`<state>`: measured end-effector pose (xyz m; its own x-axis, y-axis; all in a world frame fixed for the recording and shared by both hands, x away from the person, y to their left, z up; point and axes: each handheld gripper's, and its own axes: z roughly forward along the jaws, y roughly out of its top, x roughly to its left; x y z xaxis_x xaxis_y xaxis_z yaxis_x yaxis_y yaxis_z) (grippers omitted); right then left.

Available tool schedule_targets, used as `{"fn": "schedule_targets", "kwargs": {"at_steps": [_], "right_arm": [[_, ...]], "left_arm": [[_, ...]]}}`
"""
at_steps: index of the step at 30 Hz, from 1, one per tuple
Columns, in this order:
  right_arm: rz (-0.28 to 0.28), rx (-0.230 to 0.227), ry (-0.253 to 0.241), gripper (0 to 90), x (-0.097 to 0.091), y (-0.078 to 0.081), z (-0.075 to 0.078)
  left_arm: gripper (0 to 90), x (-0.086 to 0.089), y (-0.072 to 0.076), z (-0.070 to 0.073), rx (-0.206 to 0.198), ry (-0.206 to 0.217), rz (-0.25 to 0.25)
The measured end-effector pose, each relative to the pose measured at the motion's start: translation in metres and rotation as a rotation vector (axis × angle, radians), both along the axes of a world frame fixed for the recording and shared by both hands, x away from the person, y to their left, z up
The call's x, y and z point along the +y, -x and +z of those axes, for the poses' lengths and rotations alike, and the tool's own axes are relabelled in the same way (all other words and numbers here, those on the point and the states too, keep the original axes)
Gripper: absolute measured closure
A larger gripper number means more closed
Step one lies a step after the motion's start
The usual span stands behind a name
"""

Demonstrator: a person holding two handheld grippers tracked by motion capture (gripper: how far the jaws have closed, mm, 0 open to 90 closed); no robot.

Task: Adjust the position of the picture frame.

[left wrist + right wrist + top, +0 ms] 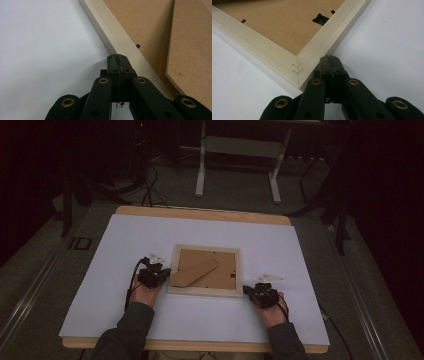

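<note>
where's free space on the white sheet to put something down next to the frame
Bare sheet lies between the picture frame and the far wooden edge, and along both side edges. The near strip is crowded: the left tool and right tool, both shut, sit against the frame.

Left tool (pixel 161 276) jaws shut; right tool (pixel 251 291) likewise (both seemingly low, forearms converging).
</note>
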<state>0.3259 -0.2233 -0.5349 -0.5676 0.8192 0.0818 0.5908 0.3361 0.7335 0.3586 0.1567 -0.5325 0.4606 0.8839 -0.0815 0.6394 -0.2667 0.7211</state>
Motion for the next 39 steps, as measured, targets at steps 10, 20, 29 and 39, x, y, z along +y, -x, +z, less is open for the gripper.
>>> {"fn": "schedule_targets", "kwargs": {"at_steps": [10, 20, 29, 39], "right_arm": [[-0.008, -0.002, -0.015, 90.0, 0.001, -0.003, -0.001], [-0.019, -0.002, -0.021, 90.0, 0.001, -0.013, -0.001], [-0.028, -0.003, -0.022, 90.0, 0.002, -0.022, -0.001], [-0.027, -0.004, -0.016, 90.0, 0.001, -0.028, -0.001]], "left_arm": [[90.0, -0.002, 0.013, 0.004, -0.008, -0.010, 0.003], [90.0, -0.002, 0.029, 0.002, 0.022, -0.014, 0.019], [90.0, -0.004, 0.039, 0.002, 0.026, -0.026, 0.026], [90.0, -0.004, 0.045, 0.005, 0.016, -0.002, -0.001]]}}
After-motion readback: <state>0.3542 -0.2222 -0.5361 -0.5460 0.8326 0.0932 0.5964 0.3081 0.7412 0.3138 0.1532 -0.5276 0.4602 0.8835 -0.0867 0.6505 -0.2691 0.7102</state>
